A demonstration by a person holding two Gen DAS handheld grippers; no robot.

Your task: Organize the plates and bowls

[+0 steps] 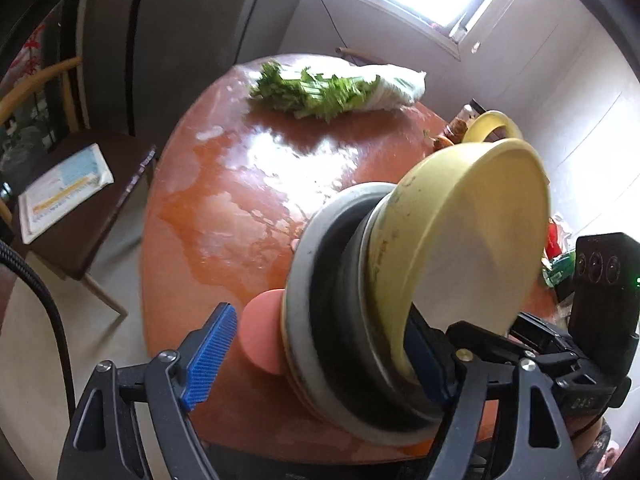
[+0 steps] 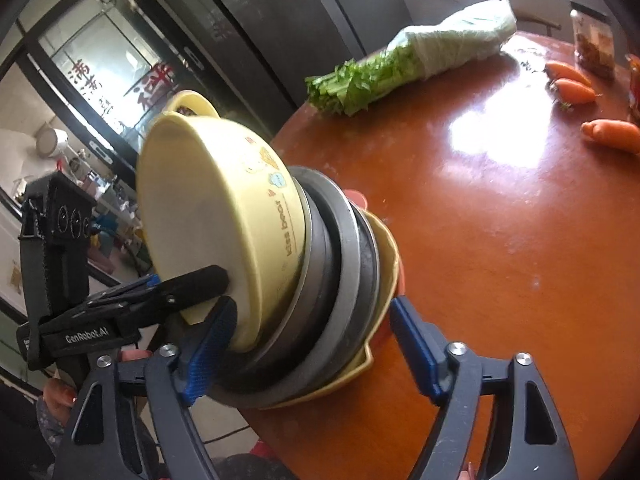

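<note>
A stack of dishes stands near the front edge of the round red-brown table (image 1: 240, 184). A yellow bowl (image 1: 460, 216) with a cartoon print (image 2: 256, 200) sits on top of grey metal dishes (image 1: 320, 280) and a yellow plate (image 2: 384, 280), over a pink plate (image 1: 260, 332). My left gripper (image 1: 316, 360) is open, its jaws standing either side of the stack. My right gripper (image 2: 308, 352) is also open and straddles the stack from the opposite side. Each gripper shows in the other's view, with one finger (image 2: 200, 284) inside the yellow bowl's rim.
A wrapped bunch of celery (image 1: 332, 88) lies at the table's far side. Carrots (image 2: 612, 132) and a jar (image 2: 592, 40) lie at the right. A second yellow bowl (image 1: 492, 124) shows behind the stack. A dark chair with a booklet (image 1: 64, 188) stands left of the table.
</note>
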